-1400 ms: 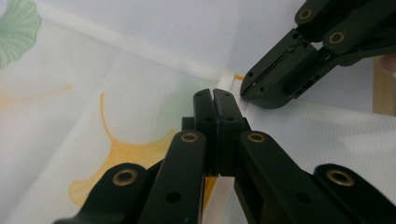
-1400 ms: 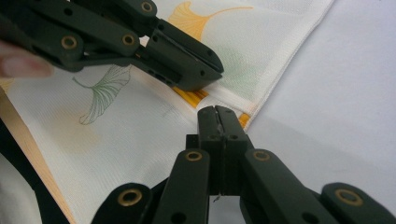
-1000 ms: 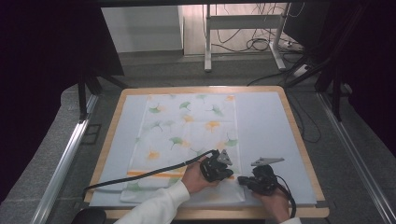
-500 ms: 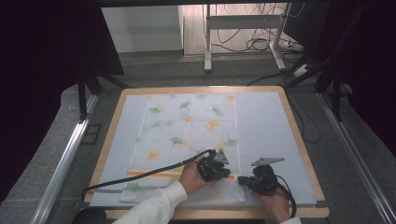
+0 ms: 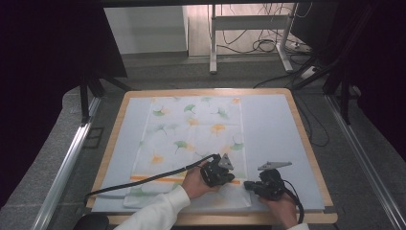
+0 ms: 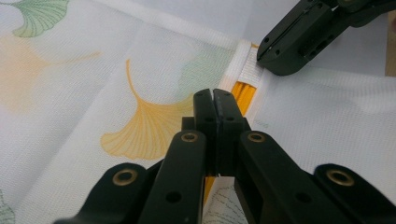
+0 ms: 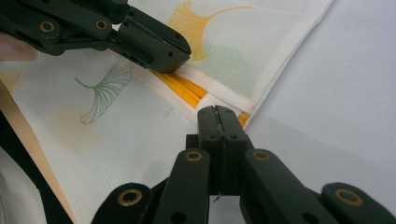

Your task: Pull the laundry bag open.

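A white cloth with green and yellow leaf shapes lies flat on the counter. It sits on a pale blue mat that covers most of the top. The near part of the cloth is folded, and an orange stripe peeks out at the fold.

The left gripper sits low on the cloth near its front right corner. In the left gripper view its two black jaws are pressed tight together, right over the orange stripe. I cannot tell if any cloth is pinched between them.

The right gripper is just beside it, at the right edge of the cloth. Its jaws are squeezed together too, with their tips at the cloth's folded edge. Whether it has caught the cloth, I cannot tell.

The two grippers are close together, almost touching. A white sleeve reaches in from the front.
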